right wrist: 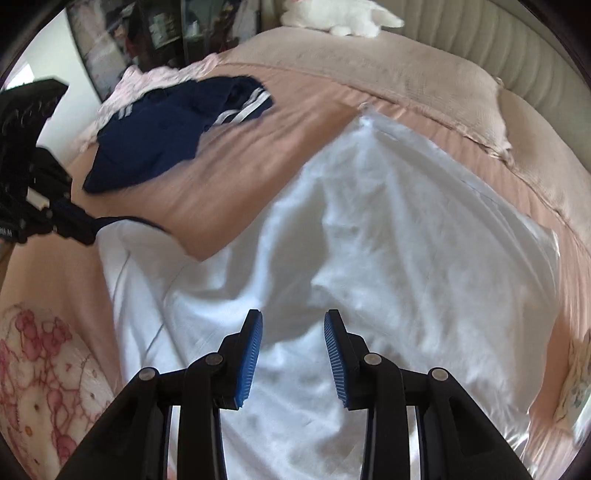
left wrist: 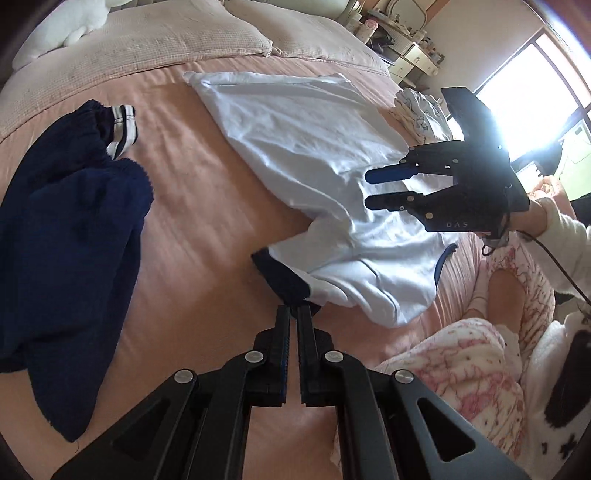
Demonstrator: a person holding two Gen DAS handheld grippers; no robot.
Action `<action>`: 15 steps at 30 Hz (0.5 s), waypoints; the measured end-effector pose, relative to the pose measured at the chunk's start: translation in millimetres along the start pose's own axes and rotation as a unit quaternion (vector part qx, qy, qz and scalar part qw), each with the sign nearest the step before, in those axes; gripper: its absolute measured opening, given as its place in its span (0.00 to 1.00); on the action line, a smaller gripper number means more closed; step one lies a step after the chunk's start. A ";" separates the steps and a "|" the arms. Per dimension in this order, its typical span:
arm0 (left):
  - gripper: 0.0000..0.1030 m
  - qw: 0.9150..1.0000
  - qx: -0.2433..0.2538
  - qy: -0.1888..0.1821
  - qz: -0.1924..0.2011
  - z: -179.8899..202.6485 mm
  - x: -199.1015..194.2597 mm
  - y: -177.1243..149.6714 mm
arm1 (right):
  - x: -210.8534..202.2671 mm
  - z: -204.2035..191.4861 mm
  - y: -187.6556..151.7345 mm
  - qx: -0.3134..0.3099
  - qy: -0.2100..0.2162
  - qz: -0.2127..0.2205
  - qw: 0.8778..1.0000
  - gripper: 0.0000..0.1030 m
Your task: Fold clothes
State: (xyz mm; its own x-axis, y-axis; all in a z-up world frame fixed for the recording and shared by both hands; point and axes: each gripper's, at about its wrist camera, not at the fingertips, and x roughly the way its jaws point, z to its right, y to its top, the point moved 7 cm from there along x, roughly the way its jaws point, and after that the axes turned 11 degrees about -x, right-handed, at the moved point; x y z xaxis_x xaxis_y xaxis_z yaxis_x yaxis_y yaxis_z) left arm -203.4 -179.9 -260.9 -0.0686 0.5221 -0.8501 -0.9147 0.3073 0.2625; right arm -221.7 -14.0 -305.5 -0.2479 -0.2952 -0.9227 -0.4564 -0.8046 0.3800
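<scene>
Now, left wrist view:
Left gripper (left wrist: 293,308): pressed together, pinching the navy cuff (left wrist: 284,278) of the white shirt's sleeve, right at the fingertips.
White shirt (left wrist: 303,147): spread on the pink bedsheet (left wrist: 192,206), running from the gripper tips toward 12 and 1 o'clock; hem near the pillows (left wrist: 207,33).
Right gripper (left wrist: 384,188): at 3 o'clock, above the shirt's body, fingers apart with nothing between them.
Navy garment (left wrist: 66,240): bunched at 9 o'clock, well apart from the shirt.
Open room: bare sheet between the navy garment and the shirt, from 10 to 7 o'clock.
Near edge: a person's patterned pyjama legs (left wrist: 472,354) at 4 o'clock, just beside the shirt's collar end.

Right wrist view:
Right gripper (right wrist: 293,332): blue pads spread, empty, hovering over the shirt.
White shirt (right wrist: 369,240): fills the middle, blurred, reaching toward 12 o'clock.
Left gripper (right wrist: 79,229): at 9 o'clock, on the sleeve end.
Navy garment (right wrist: 166,136): at 10 o'clock.
Open room: bare sheet at 10 to 11 o'clock.
</scene>
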 end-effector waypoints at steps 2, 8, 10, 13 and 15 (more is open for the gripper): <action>0.03 1.000 -0.015 -0.022 -0.014 -3.5 2.7 -8.7 | 22.0 -24.9 -1.8 -0.028 0.033 -0.027 0.999 0.33; 0.05 0.994 -0.074 -0.075 0.002 -4.5 15.5 -1.5 | 26.2 -46.7 -8.4 -0.016 0.052 -0.038 0.998 0.33; 0.07 0.993 -0.094 -0.075 -0.002 -9.6 27.9 3.9 | 6.5 -46.5 -8.1 0.024 0.096 -0.008 0.995 0.33; 0.08 0.989 -0.127 -0.071 -0.031 -18.4 53.8 5.9 | -3.5 -63.0 -11.7 0.018 0.159 -0.010 0.987 0.44; 0.08 0.988 -0.137 -0.062 -0.047 -23.1 63.6 1.2 | 5.7 -72.2 -11.5 -0.010 0.151 -0.025 0.988 0.46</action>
State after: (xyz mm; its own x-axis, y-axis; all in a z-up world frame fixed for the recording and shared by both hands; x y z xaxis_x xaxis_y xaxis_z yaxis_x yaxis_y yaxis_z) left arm -218.0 -164.7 -325.2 0.0557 0.6001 -0.7980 -0.9892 0.1417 0.0375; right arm -156.2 -43.6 -319.9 0.0412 -0.3931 -0.9186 -0.4439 -0.8308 0.3357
